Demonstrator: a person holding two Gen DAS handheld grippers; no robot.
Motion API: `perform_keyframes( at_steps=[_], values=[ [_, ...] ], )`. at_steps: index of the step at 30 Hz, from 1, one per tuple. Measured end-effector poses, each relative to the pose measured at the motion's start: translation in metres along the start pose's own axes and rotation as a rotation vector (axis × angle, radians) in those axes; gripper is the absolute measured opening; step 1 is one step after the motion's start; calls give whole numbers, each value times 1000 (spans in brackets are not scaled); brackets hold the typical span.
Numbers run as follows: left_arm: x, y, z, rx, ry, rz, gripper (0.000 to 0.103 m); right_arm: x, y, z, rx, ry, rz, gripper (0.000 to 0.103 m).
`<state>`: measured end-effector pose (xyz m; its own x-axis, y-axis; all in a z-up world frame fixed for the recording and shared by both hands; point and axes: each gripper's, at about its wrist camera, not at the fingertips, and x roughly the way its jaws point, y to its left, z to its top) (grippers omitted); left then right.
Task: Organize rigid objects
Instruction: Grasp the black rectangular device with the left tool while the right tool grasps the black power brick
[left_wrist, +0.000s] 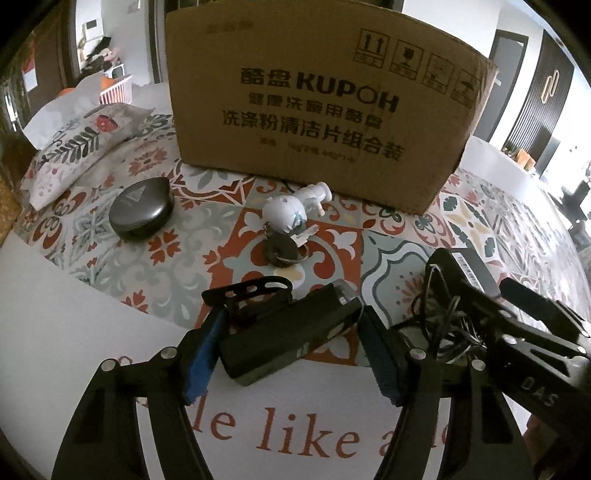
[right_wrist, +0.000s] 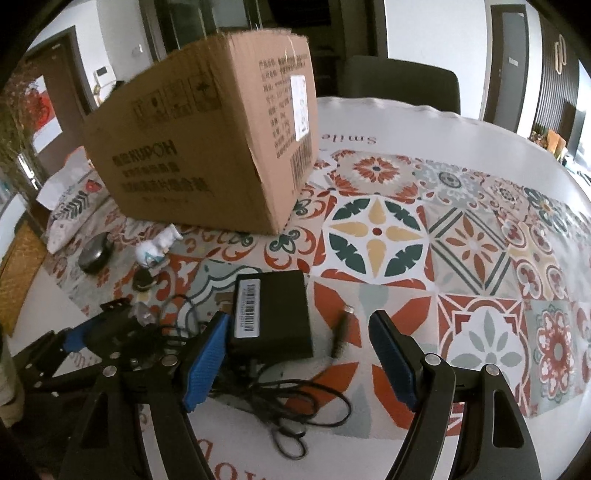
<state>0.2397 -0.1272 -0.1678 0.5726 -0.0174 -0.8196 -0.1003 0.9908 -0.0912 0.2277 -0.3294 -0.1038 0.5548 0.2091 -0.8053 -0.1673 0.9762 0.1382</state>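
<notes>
My left gripper (left_wrist: 291, 354) is open around a black bike light (left_wrist: 291, 334) with a strap mount, which lies on the table between its blue pads. My right gripper (right_wrist: 299, 354) is open around a black power adapter (right_wrist: 271, 314) with a barcode label and a tangled black cable (right_wrist: 291, 410). Its plug tip (right_wrist: 341, 330) lies between the fingers. A white figurine keychain (left_wrist: 286, 212) and a dark oval case (left_wrist: 142, 212) lie further back. A KUPOH cardboard box (left_wrist: 325, 99) stands behind them; it also shows in the right wrist view (right_wrist: 207, 147).
The table (right_wrist: 461, 240) has a patterned tile cloth. A floral pillow (left_wrist: 74, 147) lies at the left. A dark chair (right_wrist: 399, 83) stands at the far side. The right gripper's body (left_wrist: 517, 332) shows at the right of the left wrist view.
</notes>
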Motion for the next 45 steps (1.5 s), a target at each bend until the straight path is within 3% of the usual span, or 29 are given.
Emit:
perform_keyframes(
  at_steps=[3, 5, 6, 11, 26, 45],
  values=[
    [0, 3, 0, 10, -6, -3, 70, 4, 0, -2, 8, 5, -3, 75],
    [-1, 5, 0, 14, -8, -5, 70, 3, 1, -3, 15, 0, 6, 65],
    [-1, 6, 0, 14, -9, -8, 70, 2, 3, -4, 12, -5, 3, 53],
    [-1, 15, 0, 37, -15, -12, 70, -4, 10, -5, 6, -24, -53, 43],
    [-31, 35, -3, 144, -78, -93, 70, -30, 42, -20, 19, -61, -108, 43],
    [-98, 64, 25, 156, -217, -142, 70, -82, 76, -8, 94, -172, -60, 43]
  ],
)
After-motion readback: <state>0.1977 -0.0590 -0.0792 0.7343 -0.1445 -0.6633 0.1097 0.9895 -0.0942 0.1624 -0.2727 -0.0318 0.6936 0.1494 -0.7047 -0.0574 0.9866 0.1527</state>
